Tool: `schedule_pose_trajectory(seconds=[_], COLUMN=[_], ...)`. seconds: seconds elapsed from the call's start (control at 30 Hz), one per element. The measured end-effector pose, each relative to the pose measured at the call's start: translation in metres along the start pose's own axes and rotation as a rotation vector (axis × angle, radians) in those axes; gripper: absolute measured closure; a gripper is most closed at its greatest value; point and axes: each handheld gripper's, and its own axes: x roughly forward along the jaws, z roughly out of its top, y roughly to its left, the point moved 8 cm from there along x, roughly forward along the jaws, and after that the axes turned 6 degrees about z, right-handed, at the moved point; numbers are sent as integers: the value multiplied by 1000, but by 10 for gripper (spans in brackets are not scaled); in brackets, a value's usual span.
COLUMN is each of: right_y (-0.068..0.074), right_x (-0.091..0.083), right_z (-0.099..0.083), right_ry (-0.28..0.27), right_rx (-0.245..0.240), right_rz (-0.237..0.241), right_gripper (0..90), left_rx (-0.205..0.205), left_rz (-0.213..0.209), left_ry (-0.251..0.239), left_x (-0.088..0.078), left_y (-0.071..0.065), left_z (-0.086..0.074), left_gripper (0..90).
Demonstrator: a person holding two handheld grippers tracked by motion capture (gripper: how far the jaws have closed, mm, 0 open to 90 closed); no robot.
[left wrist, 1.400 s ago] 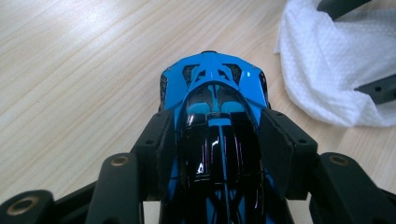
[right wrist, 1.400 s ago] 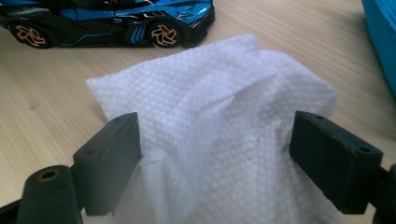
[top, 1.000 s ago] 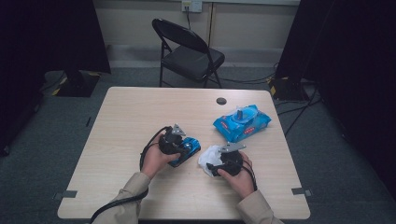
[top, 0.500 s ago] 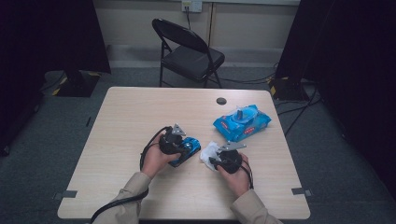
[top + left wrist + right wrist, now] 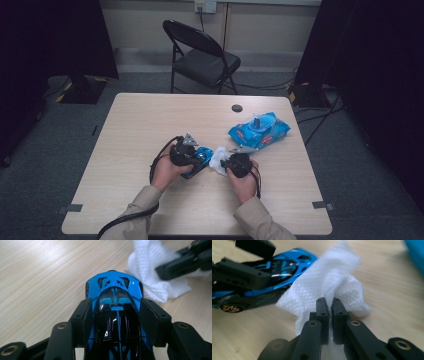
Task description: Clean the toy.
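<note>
1. Left gripper view frames the glossy blue-and-black plastic toy car lying on the pale wood-grain table, its cabin clamped from both sides between the jaws of your left gripper, which press on its flanks.
2. You can judge the car light and rigid, but its lacquered shell looks slippery and its thin fins fragile; holding it across the wide middle of the body, as now, seems safer than taking the nose or tail.
3. Just beside the car's far end lies the crumpled white textured wet wipe, touching or nearly touching the blue bodywork.
4. Your right gripper has just been closing, and its jaws now stand pinched together on a fold of the wipe.
5. Expect the wipe to be soft, limp and light: it will drape and bunch, so a bite well into a thick fold should hold better than one at a loose edge.
6. High view places both grippers near the table's front edge, the car between them, the wipe at its right.
7. Farther back on the right sits the blue plastic wipes pack, well apart, with a small dark round grommet near the table's far edge and a black folding chair beyond.
</note>
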Motion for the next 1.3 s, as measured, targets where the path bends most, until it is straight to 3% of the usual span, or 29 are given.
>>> schedule_pose_trajectory(seconds=[0.13, 0.2, 0.3, 0.43, 0.57, 0.63, 0.8, 1.0, 1.3], right_y=[5, 3, 5, 4, 6, 10, 18, 24, 53], right_x=[2, -3, -8, 1, 10, 12, 15, 14, 17], right_z=[0, 2, 5, 6, 5, 5, 7, 4, -2], right_ry=[25, 13, -10, 19, 25, 38, 74, 82, 97], right_rx=[-2, -16, -24, -49, -81, -100, -139, -120, -139], right_rz=[22, 10, 36, -1, -23, -12, -16, 32, 114], right_gripper=[735, 672, 593, 537, 580, 686, 832, 864, 869], left_rx=[1, 2, -2, 2, 3, 1, 5, 5, 7], left_rz=[-1, -4, -7, -5, -3, -4, 1, -3, -2], left_ry=[2, -6, -9, -5, -4, -2, 19, 18, 28], left_x=[0, 0, 0, -1, -1, -1, -1, -2, -2], left_y=[0, 0, 0, 1, 0, 0, 0, 0, 0], left_z=[0, 0, -1, -1, -1, -1, 0, -1, -1], left_gripper=[453, 453, 454, 456, 457, 457, 457, 457, 457])
